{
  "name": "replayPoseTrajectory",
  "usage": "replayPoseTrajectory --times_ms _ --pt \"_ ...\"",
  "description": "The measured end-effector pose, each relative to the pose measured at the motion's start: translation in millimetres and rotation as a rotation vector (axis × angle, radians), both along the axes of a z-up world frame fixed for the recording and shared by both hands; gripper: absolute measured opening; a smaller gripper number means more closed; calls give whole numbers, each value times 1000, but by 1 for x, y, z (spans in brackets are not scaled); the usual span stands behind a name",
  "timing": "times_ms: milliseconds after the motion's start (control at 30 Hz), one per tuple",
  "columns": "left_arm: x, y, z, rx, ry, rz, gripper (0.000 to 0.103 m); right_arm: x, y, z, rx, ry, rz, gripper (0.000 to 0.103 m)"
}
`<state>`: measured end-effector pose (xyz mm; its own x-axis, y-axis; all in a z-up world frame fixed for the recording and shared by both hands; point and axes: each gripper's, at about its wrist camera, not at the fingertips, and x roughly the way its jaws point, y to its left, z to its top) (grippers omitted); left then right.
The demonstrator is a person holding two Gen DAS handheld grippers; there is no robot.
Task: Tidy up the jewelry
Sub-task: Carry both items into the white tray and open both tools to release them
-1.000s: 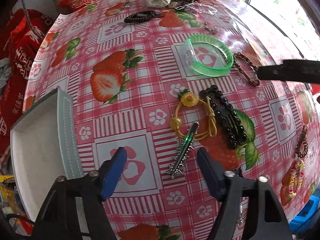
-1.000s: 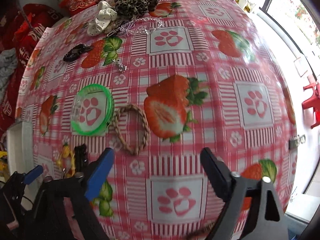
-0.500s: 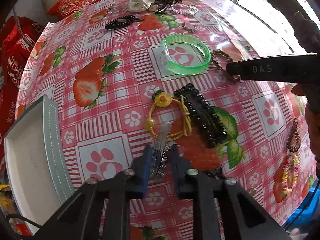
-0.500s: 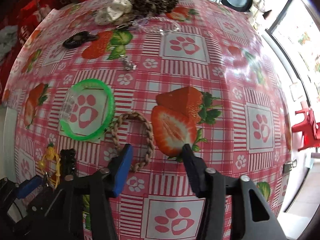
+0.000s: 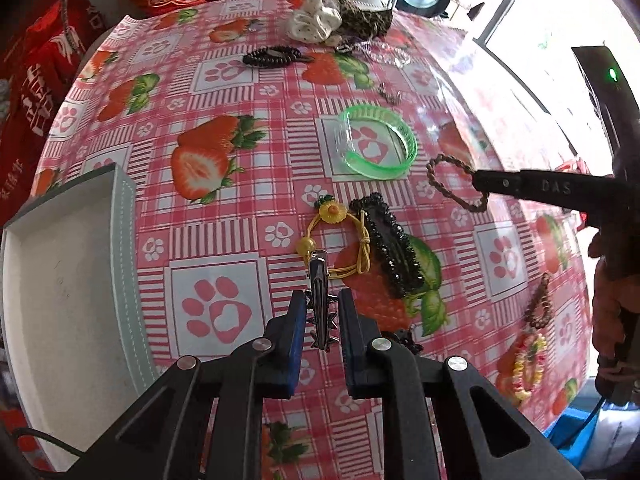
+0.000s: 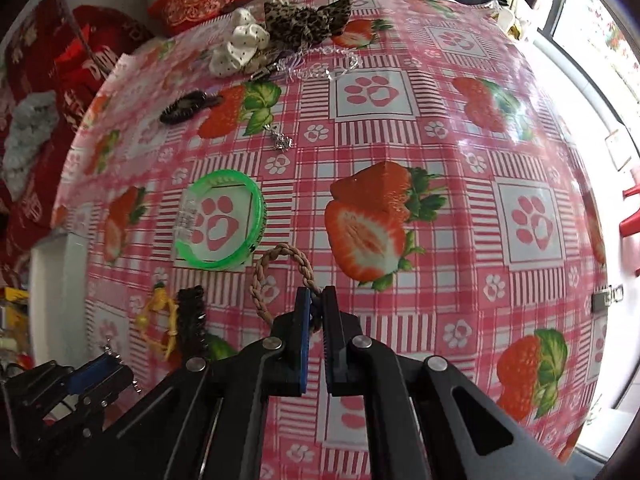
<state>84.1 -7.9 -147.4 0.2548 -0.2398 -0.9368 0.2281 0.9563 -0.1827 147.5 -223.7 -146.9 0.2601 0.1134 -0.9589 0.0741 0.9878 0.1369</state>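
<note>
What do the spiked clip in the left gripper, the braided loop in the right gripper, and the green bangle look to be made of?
Spiked clip: likely metal, dark and glossy with bright glints.
Braided loop: tan cord or rope, matte, with visible twisted strands.
Green bangle: probably plastic, translucent and shiny, with a clear section on one side.
</note>
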Motion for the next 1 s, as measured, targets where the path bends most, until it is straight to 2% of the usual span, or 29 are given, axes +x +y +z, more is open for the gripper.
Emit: replayPoseTrajectory --times_ms 367,533,800,1000 --pt "-13 33 31 -13 -37 79 23 -25 21 34 81 -21 20 6" --pt "-17 63 47 -22 -59 145 23 -25 47 51 111 -40 66 6" --pt "-20 133 57 2 -85 278 23 -14 129 71 170 -63 224 6" --pt "-12 189 41 37 -72 379 23 -4 205 69 199 -63 342 6"
